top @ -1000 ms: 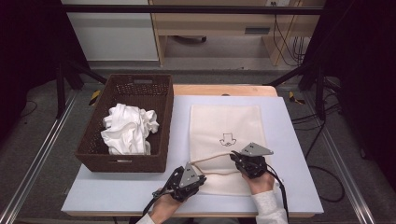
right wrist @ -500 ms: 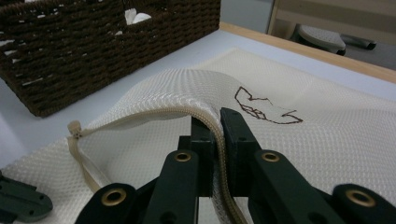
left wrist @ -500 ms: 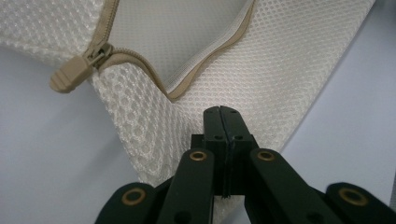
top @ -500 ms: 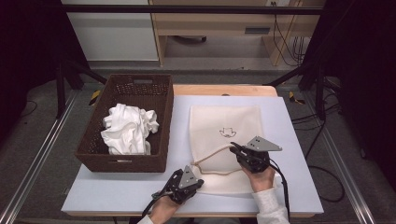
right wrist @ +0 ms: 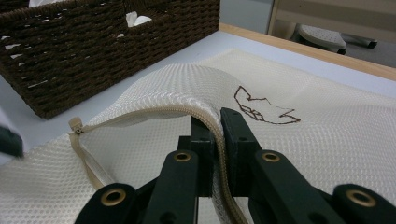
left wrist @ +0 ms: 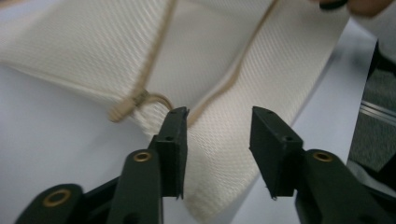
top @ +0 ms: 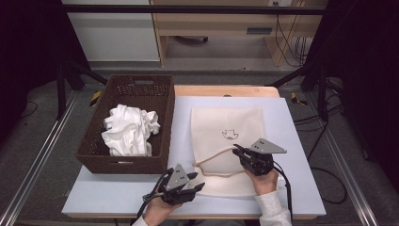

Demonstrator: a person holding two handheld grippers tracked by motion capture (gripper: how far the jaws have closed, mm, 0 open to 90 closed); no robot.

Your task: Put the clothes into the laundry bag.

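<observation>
Cream mesh bag (top: 226,136): right gripper (top: 239,151) clamped on zipper edge; left gripper (top: 194,181) just opened, empty.

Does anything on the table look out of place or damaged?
Nothing looks damaged or spilled. The mesh bag lies flat except its zipper edge, which the right gripper pinches and lifts. The left gripper, jaws just opened, holds nothing. The white cloth sits crumpled in the basket.
</observation>
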